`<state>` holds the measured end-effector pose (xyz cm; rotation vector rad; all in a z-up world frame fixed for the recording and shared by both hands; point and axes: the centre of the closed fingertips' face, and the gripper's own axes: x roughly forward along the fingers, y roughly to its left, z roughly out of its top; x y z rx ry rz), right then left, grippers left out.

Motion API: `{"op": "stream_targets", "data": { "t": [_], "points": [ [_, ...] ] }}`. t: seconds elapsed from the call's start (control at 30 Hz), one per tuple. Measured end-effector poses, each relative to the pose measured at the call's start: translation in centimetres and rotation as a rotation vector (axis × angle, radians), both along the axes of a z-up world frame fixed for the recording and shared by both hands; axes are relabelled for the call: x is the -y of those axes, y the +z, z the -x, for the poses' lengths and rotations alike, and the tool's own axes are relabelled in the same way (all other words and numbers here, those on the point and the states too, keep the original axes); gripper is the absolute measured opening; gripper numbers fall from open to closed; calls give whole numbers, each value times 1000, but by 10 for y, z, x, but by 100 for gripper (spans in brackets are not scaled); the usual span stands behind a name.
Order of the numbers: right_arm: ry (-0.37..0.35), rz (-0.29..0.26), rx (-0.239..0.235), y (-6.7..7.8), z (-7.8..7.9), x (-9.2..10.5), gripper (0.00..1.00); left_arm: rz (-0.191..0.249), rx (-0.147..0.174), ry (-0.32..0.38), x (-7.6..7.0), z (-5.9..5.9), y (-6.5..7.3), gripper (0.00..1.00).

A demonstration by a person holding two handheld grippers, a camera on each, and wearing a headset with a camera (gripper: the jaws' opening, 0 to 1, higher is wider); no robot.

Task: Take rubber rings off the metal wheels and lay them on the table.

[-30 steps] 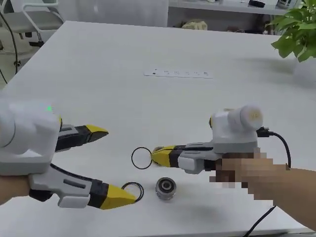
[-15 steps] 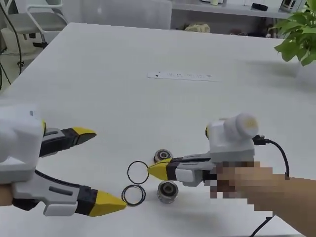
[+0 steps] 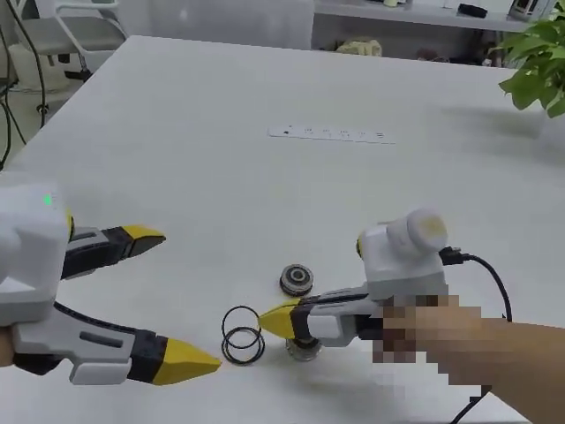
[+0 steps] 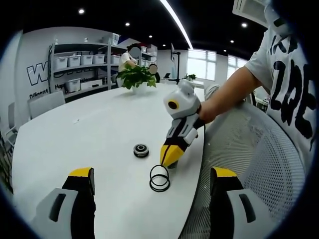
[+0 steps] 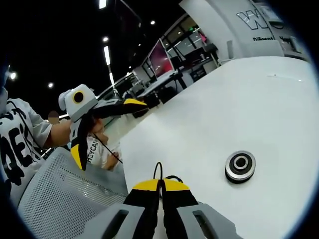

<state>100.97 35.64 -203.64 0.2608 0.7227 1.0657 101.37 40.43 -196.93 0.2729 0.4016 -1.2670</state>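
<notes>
The left gripper [image 3: 172, 298] hung over the near left part of the white table [image 3: 221, 159], its two yellow-tipped jaws spread wide with nothing between them. The right gripper [image 3: 265, 320] reached in from the right with its jaws pressed together, pinching the edge of the first ring [image 3: 240, 306], a thin black rubber loop. The second ring [image 3: 222, 346] lay flat on the table, just beside the first and overlapping it. One metal wheel [image 3: 297, 278] lay bare on the table a little beyond the right gripper's tips. Another wheel [image 3: 303, 350] sat partly hidden under the right gripper's jaws, near both rings.
</notes>
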Motion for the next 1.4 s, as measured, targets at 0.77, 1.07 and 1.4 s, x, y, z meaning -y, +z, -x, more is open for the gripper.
{"op": "stream_targets", "data": {
  "t": [0.77,1.07,1.4],
  "points": [
    [20,62,-14,-16,2,-1,0,-12,-13,9,-3,0,-5,96],
    [42,109,40,-16,2,-2,0,-17,-17,5,-2,1,-6,95],
    [65,155,81,-17,4,2,5,-19,-17,-5,0,3,-5,95]
  ]
}}
